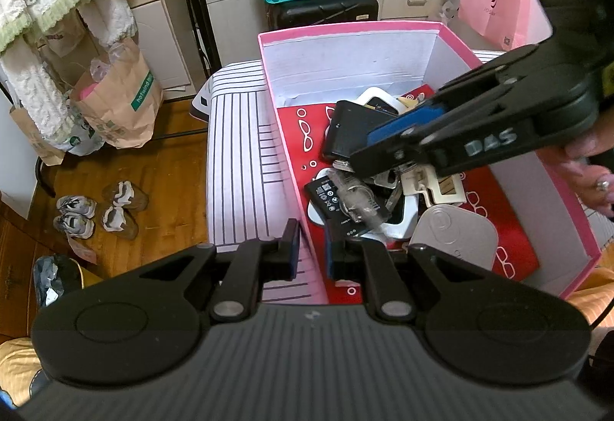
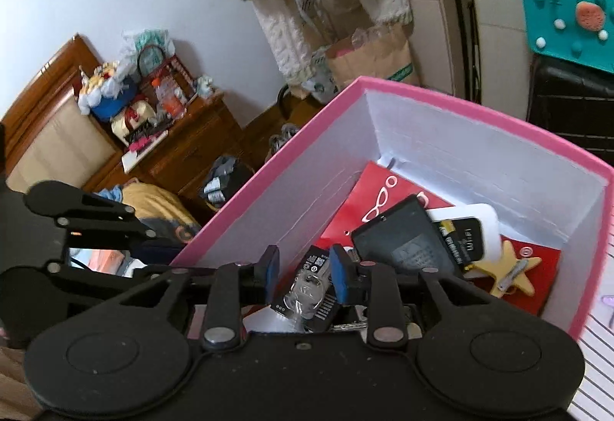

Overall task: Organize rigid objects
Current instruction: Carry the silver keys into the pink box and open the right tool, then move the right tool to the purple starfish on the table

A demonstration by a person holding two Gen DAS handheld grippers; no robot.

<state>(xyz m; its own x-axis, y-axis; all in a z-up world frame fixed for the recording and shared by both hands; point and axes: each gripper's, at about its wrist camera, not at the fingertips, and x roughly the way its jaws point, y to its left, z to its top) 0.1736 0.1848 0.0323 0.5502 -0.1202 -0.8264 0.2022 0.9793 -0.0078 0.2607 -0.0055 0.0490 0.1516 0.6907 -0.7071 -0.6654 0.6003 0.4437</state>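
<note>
Now the right gripper [image 2: 303, 277], jaws apart around the clear piece [image 2: 305, 296] at lower centre, should close gently while the left gripper [image 1: 310, 252] stays clamped on the box [image 1: 286, 167] wall.

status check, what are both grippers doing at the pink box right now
Left gripper shut on pink box wall. Right gripper open inside box, over clear plastic piece on black battery. Clutter packed close around it.
</note>
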